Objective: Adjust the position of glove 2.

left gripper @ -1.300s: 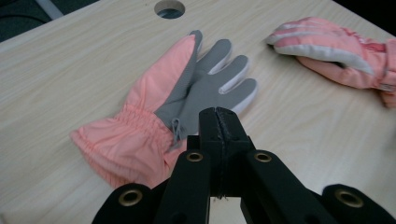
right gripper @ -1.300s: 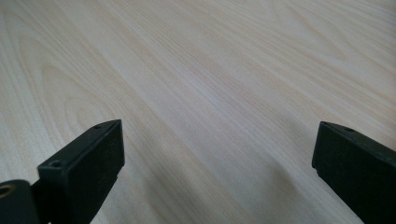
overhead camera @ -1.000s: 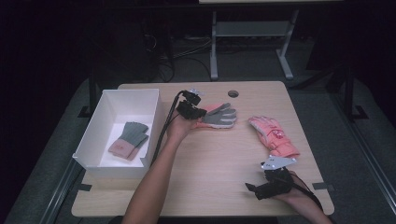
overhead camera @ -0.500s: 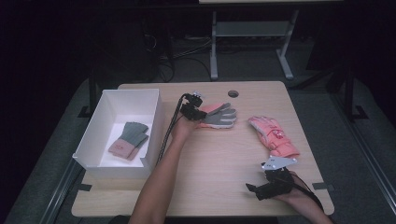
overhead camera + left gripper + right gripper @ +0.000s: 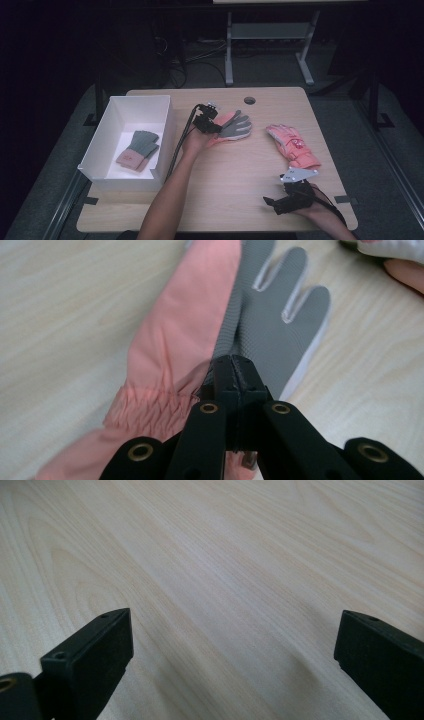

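The right gripper [image 5: 272,202] is resting near the table's [image 5: 230,185] front edge, jaws standing wide apart over bare wood, gripping nothing. Farther back, the left gripper [image 5: 232,371] is clamping the pink-and-grey glove [image 5: 260,315] at mid-table, right of the white box [image 5: 165,125]. A second pink glove [image 5: 292,145] is lying well apart.

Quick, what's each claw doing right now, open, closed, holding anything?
Left claw: closed on the pink and grey glove, at its palm edge.
Right claw: open, nothing between its jaws, over the bare table.
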Available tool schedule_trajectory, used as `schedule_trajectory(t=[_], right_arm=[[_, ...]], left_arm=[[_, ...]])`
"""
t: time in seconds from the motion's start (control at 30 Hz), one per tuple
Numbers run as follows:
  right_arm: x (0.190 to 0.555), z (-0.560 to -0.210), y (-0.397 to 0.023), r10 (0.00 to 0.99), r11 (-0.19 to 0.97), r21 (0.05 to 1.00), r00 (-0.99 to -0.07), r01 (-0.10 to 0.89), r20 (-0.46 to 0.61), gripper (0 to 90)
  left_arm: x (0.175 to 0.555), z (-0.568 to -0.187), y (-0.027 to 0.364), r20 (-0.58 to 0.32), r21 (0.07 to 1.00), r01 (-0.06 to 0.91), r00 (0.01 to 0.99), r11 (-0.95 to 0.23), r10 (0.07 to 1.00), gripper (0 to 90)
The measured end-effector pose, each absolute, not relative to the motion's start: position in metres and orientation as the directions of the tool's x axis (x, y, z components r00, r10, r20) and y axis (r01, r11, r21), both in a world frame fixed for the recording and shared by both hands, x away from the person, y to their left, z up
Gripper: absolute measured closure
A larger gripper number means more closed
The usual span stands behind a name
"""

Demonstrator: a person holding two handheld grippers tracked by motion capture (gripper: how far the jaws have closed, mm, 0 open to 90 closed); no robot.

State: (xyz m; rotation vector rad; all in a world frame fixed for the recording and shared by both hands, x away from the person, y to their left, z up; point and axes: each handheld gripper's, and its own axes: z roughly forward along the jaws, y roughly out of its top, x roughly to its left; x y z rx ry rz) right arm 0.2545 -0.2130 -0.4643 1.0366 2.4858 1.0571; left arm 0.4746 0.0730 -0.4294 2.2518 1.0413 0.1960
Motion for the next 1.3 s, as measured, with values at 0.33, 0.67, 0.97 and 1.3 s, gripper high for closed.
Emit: schedule_trajectory(t=[0.33, 0.67, 0.97, 1.3], right_arm=[[0.253, -0.465, -0.212, 0.697, 0.486, 0.704, -0.715, 0.518, 0.045, 2.1], [0.252, -0.464, -0.213, 0.700, 0.484, 0.703, -0.712, 0.521, 0.046, 2.1], [0.251, -0.464, -0.212, 0.699, 0.487, 0.701, -0.713, 0.520, 0.043, 2.1], [0.251, -0.464, -0.212, 0.698, 0.488, 0.700, -0.715, 0.520, 0.044, 2.1]], left_arm=[[0.458, -0.430, 0.069, -0.137, 0.601, 0.624, 0.696, -0.499, 0.705, 90.0], [0.446, -0.428, 0.065, -0.154, 0.590, 0.613, 0.724, -0.525, 0.672, 90.0], [0.431, -0.427, 0.061, -0.177, 0.590, 0.598, 0.751, -0.542, 0.636, 90.0], [0.413, -0.426, 0.046, -0.194, 0.595, 0.570, 0.786, -0.566, 0.587, 90.0]])
